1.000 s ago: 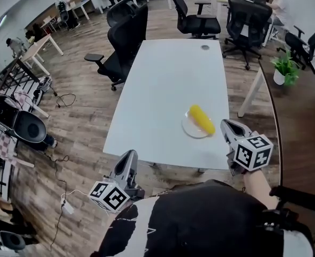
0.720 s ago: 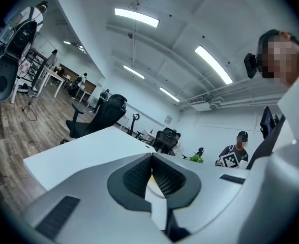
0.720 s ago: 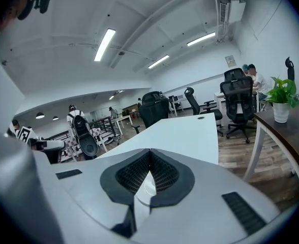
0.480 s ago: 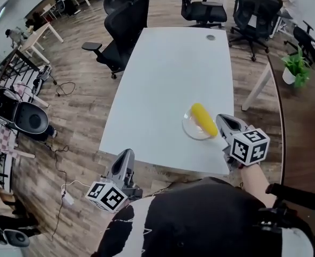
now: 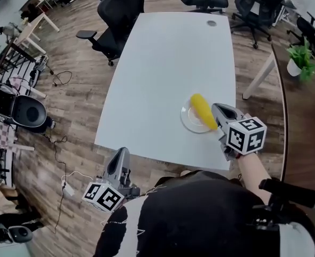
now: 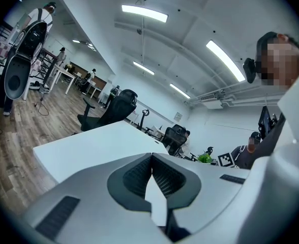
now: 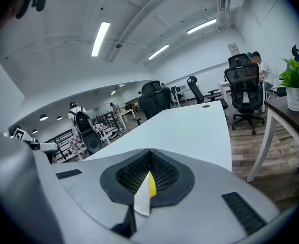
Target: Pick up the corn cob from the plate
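Corn cob [image 5: 203,110] is lying on the plate [image 5: 188,123] just beside the right gripper [image 5: 215,109], whose jaws, like those of the left gripper [image 5: 120,153], are sitting closed and empty; open them wide before straddling the cob's middle.

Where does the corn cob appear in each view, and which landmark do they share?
Head view: corn cob on the plate, right of centre, beside the right tool.
Left gripper view: not in it.
Right gripper view: a yellow sliver low at centre, in the tool's gap.
Shared landmark: the white table.
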